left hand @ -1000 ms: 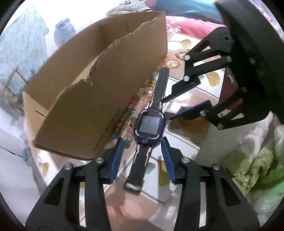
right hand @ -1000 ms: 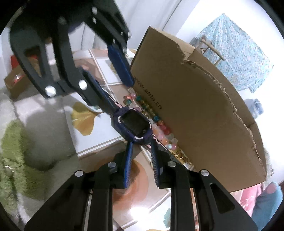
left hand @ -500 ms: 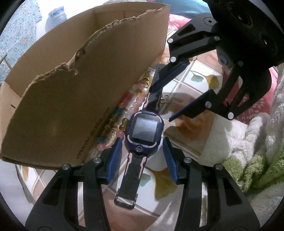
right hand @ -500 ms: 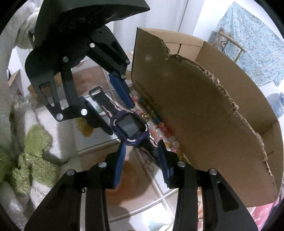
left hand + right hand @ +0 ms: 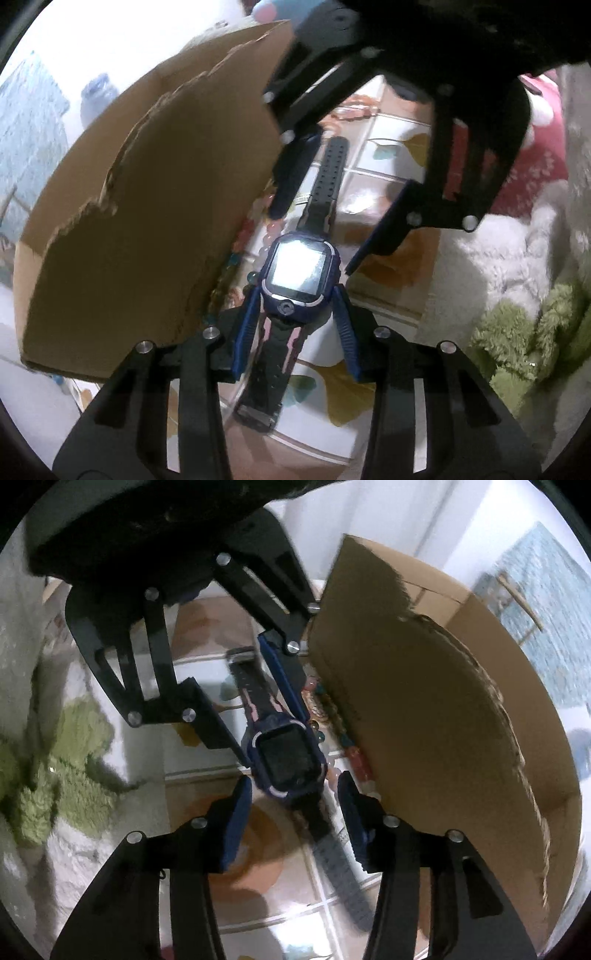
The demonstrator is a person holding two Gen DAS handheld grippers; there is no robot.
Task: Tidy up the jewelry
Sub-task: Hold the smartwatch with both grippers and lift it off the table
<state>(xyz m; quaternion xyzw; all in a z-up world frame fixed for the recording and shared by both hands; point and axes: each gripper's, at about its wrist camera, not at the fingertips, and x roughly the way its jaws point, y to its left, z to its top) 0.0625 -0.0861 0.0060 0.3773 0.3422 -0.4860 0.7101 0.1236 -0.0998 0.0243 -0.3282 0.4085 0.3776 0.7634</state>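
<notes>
A dark blue smartwatch (image 5: 298, 271) with a black strap is lifted off the tiled floor. My left gripper (image 5: 297, 291) is shut on the watch body, its blue pads against both sides. In the right wrist view the watch (image 5: 290, 762) hangs in front of my right gripper (image 5: 293, 786), whose jaws stand open on either side of the strap without touching it. A string of coloured beads (image 5: 255, 243) lies on the floor along the foot of a torn cardboard box (image 5: 147, 206), also seen in the right wrist view (image 5: 436, 716).
The floor is glossy tile with leaf prints (image 5: 391, 162). A fluffy white and green rug (image 5: 517, 295) lies to the right. The two grippers face each other closely over the watch. A blue patterned cloth (image 5: 535, 602) hangs behind the box.
My left gripper has closed on the watch body and lifted it. My right gripper has opened wider and let go of the strap. Both grippers have moved closer together.
</notes>
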